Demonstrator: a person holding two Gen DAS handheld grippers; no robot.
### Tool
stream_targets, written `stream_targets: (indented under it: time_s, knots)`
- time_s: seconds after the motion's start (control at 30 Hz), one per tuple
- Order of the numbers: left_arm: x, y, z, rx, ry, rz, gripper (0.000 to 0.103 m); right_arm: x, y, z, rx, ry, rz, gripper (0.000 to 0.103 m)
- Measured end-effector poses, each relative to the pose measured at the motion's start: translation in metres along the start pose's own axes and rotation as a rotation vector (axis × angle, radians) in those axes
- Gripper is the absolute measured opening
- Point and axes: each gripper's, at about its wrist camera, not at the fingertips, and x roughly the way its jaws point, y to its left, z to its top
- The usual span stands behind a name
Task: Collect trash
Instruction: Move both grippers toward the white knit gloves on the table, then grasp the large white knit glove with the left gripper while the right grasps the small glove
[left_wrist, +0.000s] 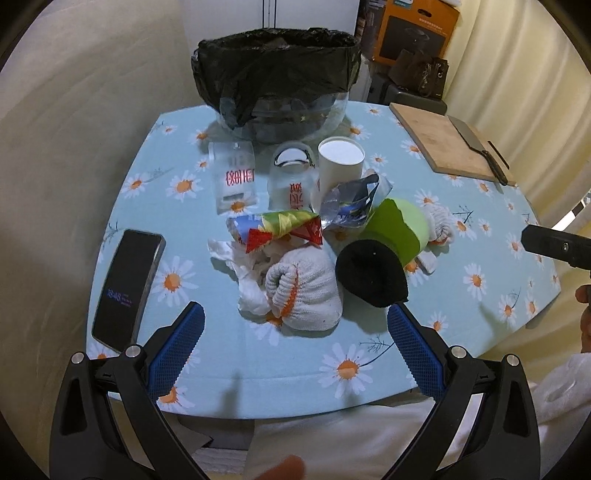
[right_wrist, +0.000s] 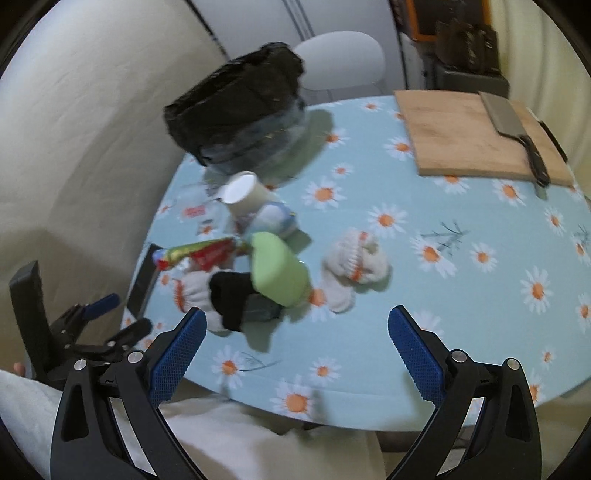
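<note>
A bin lined with a black bag (left_wrist: 275, 79) stands at the table's far edge; it also shows in the right wrist view (right_wrist: 236, 107). Before it lies a heap: a colourful wrapper (left_wrist: 275, 227), a foil wrapper (left_wrist: 352, 201), crumpled tissue (left_wrist: 236, 266), a white paper cup (left_wrist: 340, 162), clear plastic packets (left_wrist: 234, 177), white gloves (left_wrist: 303, 291), a black sock (left_wrist: 371, 275) and a green roll (left_wrist: 400, 227). My left gripper (left_wrist: 295, 350) is open and empty, just short of the heap. My right gripper (right_wrist: 295, 354) is open and empty over the near table edge.
A black phone (left_wrist: 127, 288) lies at the left of the daisy-print table (left_wrist: 480, 258). A wooden cutting board (right_wrist: 476, 136) with a cleaver (right_wrist: 513, 129) lies at the far right. Another white glove (right_wrist: 354, 266) lies apart. A white chair (right_wrist: 340, 59) stands behind the table.
</note>
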Motion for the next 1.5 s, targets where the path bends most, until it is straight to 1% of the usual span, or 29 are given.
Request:
stream_targets:
  time_s: [0.03,0.1,0.2,0.27,0.3,0.37,0.5,0.53,0.63,0.73,0.87,0.93,0.97,1.0,1.13,1.2,1.27,1.37,1.47,1.5]
  knots:
    - [0.003,0.000,-0.001,-0.005,0.012,0.000,0.097,0.000,-0.004,-0.001,0.004,-0.001,-0.006,0.094]
    - [0.006,0.002,-0.005,-0.014,0.033,-0.010,0.097,-0.001,-0.012,-0.004,-0.003,0.001,-0.047,0.094]
    - [0.009,0.005,-0.009,-0.052,0.044,-0.011,0.097,-0.002,-0.019,-0.006,-0.022,-0.001,-0.093,0.094]
    - [0.010,0.007,-0.012,-0.075,0.050,-0.001,0.093,0.000,-0.023,-0.008,-0.040,0.000,-0.121,0.094]
    - [0.010,0.007,-0.013,-0.087,0.048,0.013,0.085,-0.001,-0.025,-0.010,-0.048,0.004,-0.136,0.094]
    - [0.011,0.006,-0.016,-0.090,0.045,0.038,0.084,0.001,-0.028,-0.012,-0.071,0.015,-0.136,0.094]
    - [0.014,0.003,-0.019,-0.088,0.047,0.041,0.085,0.005,-0.030,-0.016,-0.097,0.038,-0.153,0.094]
    - [0.016,0.003,-0.019,-0.093,0.050,0.038,0.088,0.006,-0.031,-0.016,-0.101,0.039,-0.152,0.094]
    - [0.022,0.004,-0.020,-0.122,0.061,0.010,0.088,0.011,-0.031,-0.015,-0.118,0.047,-0.149,0.094]
    - [0.029,0.004,-0.018,-0.141,0.050,0.015,0.088,0.020,-0.031,-0.011,-0.135,0.056,-0.132,0.094]
    - [0.036,0.004,-0.014,-0.182,0.027,0.003,0.088,0.038,-0.035,-0.002,-0.156,0.084,-0.103,0.093]
    - [0.041,0.003,-0.012,-0.188,0.025,0.014,0.088,0.046,-0.037,0.002,-0.172,0.091,-0.099,0.087]
    - [0.044,0.002,-0.012,-0.193,0.029,0.009,0.088,0.051,-0.038,0.005,-0.187,0.099,-0.106,0.080]
    - [0.047,0.002,-0.011,-0.197,0.034,0.002,0.088,0.056,-0.039,0.007,-0.200,0.108,-0.115,0.075]
    - [0.058,0.001,-0.010,-0.211,0.047,0.004,0.088,0.075,-0.042,0.019,-0.214,0.131,-0.098,0.074]
    - [0.061,0.002,-0.010,-0.227,0.047,0.001,0.085,0.083,-0.041,0.026,-0.227,0.149,-0.082,0.073]
    - [0.064,0.004,-0.010,-0.256,0.049,-0.014,0.084,0.091,-0.038,0.032,-0.263,0.165,-0.073,0.072]
    - [0.070,0.003,-0.011,-0.286,0.056,-0.055,0.079,0.104,-0.038,0.040,-0.302,0.196,-0.048,0.072]
    - [0.072,0.003,-0.012,-0.305,0.049,-0.044,0.074,0.115,-0.039,0.045,-0.315,0.225,-0.033,0.071]
    - [0.074,0.004,-0.012,-0.314,0.053,-0.041,0.068,0.119,-0.040,0.047,-0.320,0.237,-0.022,0.070]
